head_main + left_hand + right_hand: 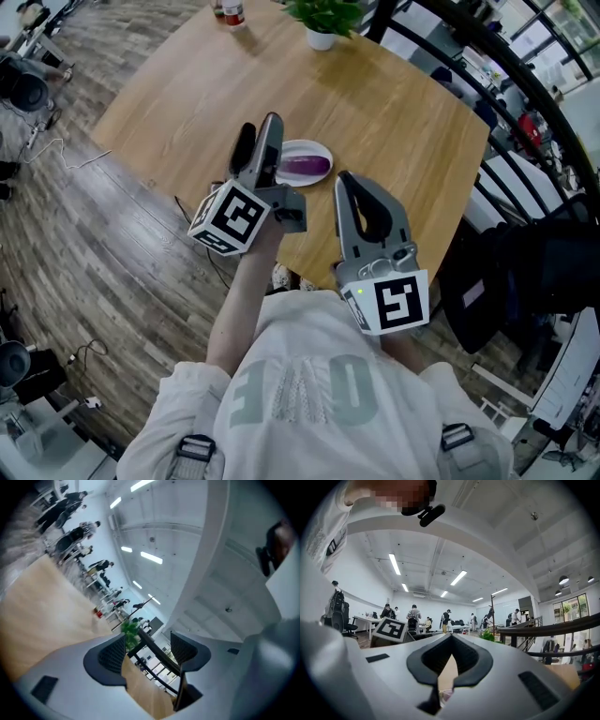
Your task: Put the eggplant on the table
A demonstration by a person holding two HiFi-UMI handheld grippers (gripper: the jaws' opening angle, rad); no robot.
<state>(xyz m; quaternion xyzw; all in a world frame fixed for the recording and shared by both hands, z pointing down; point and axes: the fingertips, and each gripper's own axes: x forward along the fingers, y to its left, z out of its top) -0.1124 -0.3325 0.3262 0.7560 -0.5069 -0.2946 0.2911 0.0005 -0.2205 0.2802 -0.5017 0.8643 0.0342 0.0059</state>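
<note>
Centrally in the head view, the eggplant, purple and lying crosswise, rests on a small white plate. The plate sits on the wooden worktop, near the edge closest to the person.

Left gripper: its jaws appear just at 9 o'clock of the eggplant. One jaw overlaps the plate's left rim in this view, and the marker cube lies at 7 o'clock of the plate. In the left gripper view the two jaws stand wide apart. The gap between them frames only bare worktop, a dark railing and a distant potted plant, so this gripper grips nothing. How high it is held above the plate cannot be told.

Right gripper: its tips lie at 3 to 4 o'clock of the eggplant, near it but apart from it and from the plate. The right gripper view shows the jaws brought together at the tips, enclosing a diamond-shaped hollow that holds no object. Through it a strip of worktop is visible, with a pale pinkish shape below it that is too blurred to identify.

The potted plant stands at 12 o'clock of the plate, at the far edge of the worktop.
</note>
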